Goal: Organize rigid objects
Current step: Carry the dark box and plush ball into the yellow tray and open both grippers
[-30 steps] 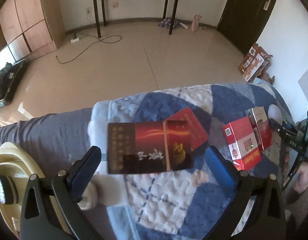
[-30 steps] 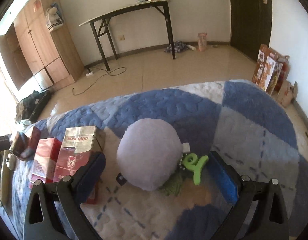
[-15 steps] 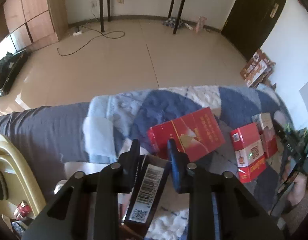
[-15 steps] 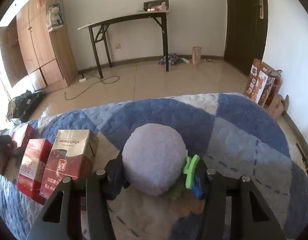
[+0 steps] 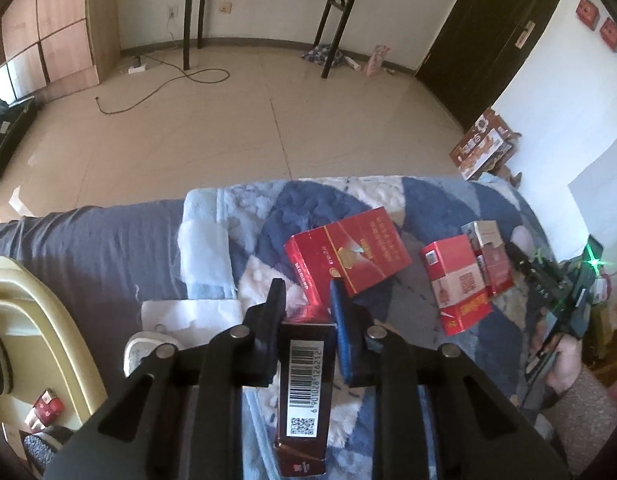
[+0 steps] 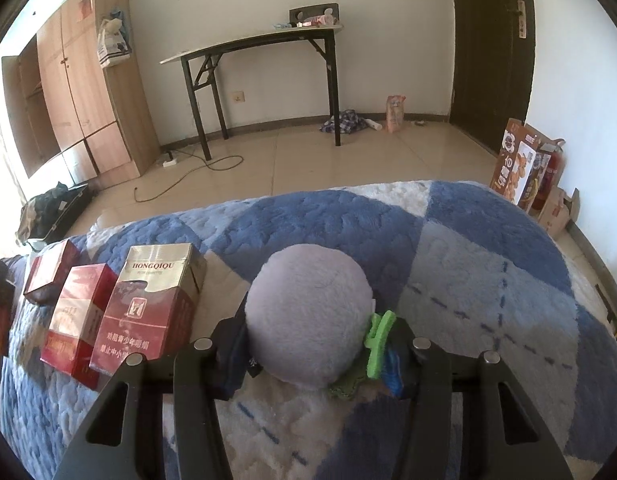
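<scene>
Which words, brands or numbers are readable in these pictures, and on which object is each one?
"HONGQIQU": top band of the silver-topped pack.
"6 901028 126212", roughly: beside the barcode on the dark box in the left gripper.
Chinese print on the flat red box, red pack and snack carton: too blurred.

Dark carton (image 5: 306, 392) front face hidden between left gripper (image 5: 308, 300) fingers; barcode digits blurred. Plush ball (image 6: 308, 320) underside hidden behind right gripper (image 6: 314, 344); green toy (image 6: 378, 338) possibly a clip.
</scene>
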A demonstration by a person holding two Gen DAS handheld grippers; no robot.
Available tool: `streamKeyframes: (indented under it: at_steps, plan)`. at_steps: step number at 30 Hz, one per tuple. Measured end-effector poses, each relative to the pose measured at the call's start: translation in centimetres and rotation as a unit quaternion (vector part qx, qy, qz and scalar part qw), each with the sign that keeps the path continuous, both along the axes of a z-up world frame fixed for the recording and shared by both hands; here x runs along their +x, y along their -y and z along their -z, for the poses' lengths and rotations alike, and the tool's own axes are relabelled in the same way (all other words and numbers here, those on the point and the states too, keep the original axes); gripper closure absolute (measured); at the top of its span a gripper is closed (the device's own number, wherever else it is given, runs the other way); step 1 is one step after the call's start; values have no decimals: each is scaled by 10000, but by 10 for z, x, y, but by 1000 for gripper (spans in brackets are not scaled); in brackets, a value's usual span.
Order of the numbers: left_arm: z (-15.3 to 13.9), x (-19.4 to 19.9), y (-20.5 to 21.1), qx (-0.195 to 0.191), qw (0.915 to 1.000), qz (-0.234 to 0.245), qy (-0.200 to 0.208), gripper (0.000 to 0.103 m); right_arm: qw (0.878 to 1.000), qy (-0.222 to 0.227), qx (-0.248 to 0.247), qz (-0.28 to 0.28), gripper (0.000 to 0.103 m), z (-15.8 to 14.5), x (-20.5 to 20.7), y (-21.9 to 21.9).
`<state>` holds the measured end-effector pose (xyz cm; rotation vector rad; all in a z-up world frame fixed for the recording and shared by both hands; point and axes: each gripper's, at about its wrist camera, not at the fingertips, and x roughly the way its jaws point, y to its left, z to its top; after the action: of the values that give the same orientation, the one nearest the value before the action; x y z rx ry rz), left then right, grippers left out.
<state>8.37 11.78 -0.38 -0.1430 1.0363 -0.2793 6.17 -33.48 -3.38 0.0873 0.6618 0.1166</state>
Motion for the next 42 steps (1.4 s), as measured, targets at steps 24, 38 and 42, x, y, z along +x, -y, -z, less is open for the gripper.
streamKeyframes:
  at_steps: [24, 38, 42]
  plan:
    - [-13, -35, -5, 206, 9990, 54, -402, 79, 9984, 517, 186, -104, 53, -38, -23, 2]
    - [-100, -176, -246, 575, 9592, -2678, 699, 79, 9438, 410, 500, -3242, 53, -119, -86, -255]
    - [-63, -177, -281, 214, 9529, -2998, 416, 79, 9220, -75, 376, -3854, 53, -109, -83, -348]
